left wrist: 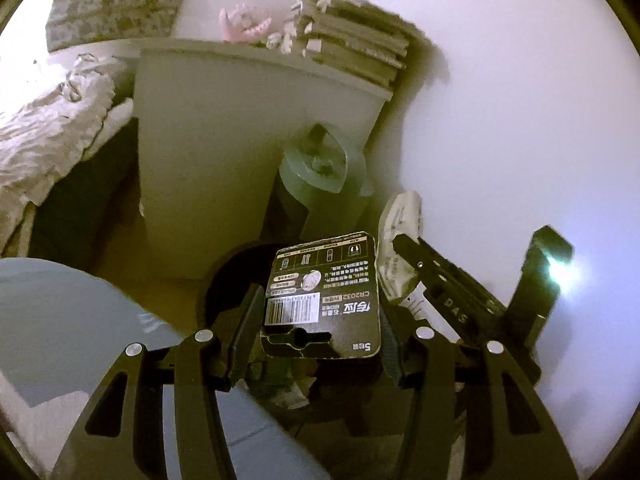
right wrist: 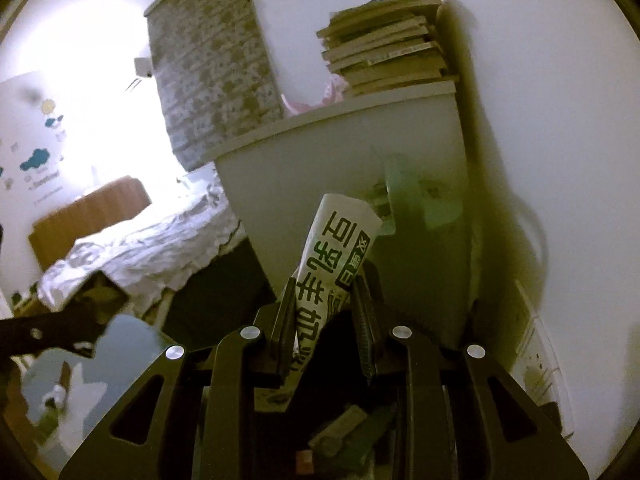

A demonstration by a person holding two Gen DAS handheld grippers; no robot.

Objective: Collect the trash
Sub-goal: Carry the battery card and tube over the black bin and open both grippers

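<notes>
Two black hand-held grippers, matt finish

Left gripper [left wrist: 316, 312]: cut-out link arms, round silver pivot screws, ribbed finger pads [left wrist: 244, 320]. Right gripper [right wrist: 326, 316]: same build, four silver screws, ribbed pads [right wrist: 365, 328]; white lettering on its side in the left view

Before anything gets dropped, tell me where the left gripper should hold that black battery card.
Grip the black battery card by its two long side edges, low near the hang slot, coming from the slot end. It is flat and stiff, standing upright face-on, so the left gripper clamps its width, as it does now.
</notes>
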